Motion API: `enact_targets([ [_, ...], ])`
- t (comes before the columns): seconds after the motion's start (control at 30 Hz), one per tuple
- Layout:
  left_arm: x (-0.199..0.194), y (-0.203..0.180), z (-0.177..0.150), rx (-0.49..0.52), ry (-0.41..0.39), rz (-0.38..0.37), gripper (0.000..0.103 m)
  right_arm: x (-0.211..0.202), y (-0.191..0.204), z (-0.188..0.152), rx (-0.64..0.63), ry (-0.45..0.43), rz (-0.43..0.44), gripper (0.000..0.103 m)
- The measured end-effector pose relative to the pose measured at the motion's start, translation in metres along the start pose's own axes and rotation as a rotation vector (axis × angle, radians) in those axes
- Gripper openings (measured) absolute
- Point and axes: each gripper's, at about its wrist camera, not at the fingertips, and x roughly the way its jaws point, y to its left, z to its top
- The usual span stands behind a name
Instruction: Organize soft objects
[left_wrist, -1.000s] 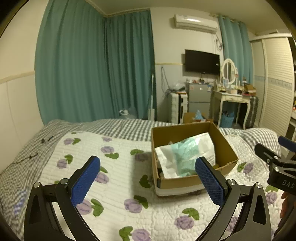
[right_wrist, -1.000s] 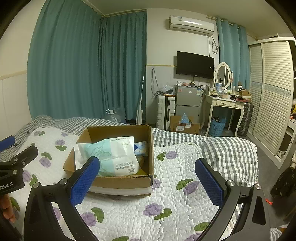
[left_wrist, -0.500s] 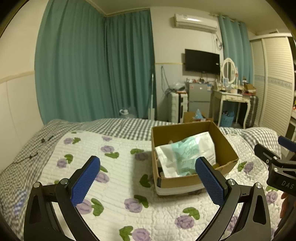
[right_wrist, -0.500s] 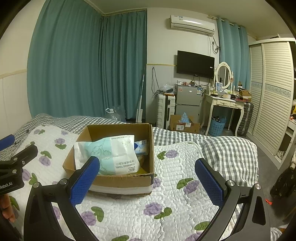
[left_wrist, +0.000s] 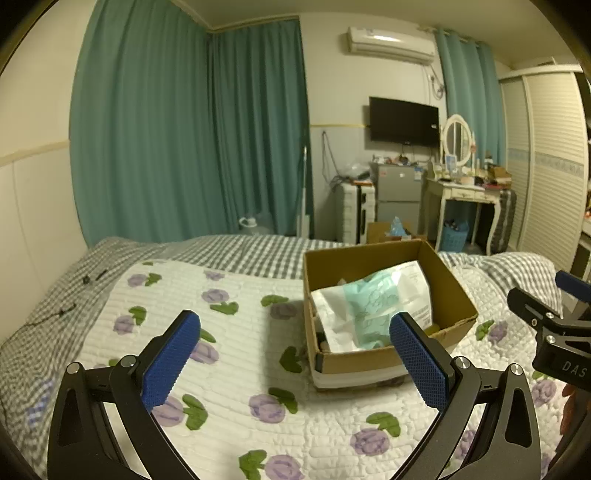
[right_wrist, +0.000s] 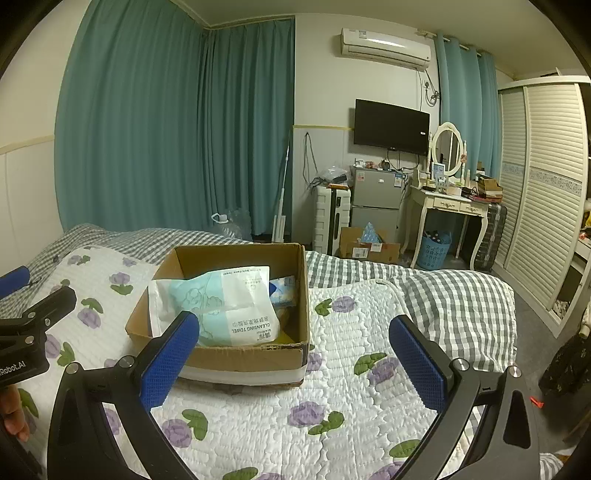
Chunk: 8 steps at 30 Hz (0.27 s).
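An open cardboard box (left_wrist: 454, 284) (right_wrist: 236, 356) stands on the flowered quilt (left_wrist: 229, 332) (right_wrist: 351, 332) of a bed. In it lies a white and mint cleansing towel pack (left_wrist: 373, 302) (right_wrist: 225, 306), with a blue pack (right_wrist: 284, 290) behind it. My left gripper (left_wrist: 295, 354) is open and empty, held above the quilt left of and nearer than the box. My right gripper (right_wrist: 291, 354) is open and empty, nearer than the box and to its right. Each gripper shows at the edge of the other's view.
Grey checked bedding (right_wrist: 454, 295) surrounds the quilt. Beyond the bed stand a small fridge (right_wrist: 373, 206), a dressing table (right_wrist: 450, 206), a floor carton (right_wrist: 365, 245) and a blue basket (right_wrist: 434, 251). Teal curtains hang behind. A slatted wardrobe (right_wrist: 546, 199) is on the right.
Both views shifted only very slightly. Both grippers stay open and empty, and the box and its contents have not moved.
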Motion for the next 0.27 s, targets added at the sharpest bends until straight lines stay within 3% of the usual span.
enact_targets([
  [0.27,0.0019,0.0018,-0.0015,-0.006,0.009,0.010,0.103,0.0010,0.0001,-0.0005,-0.001,0.004,0.001,0.103],
])
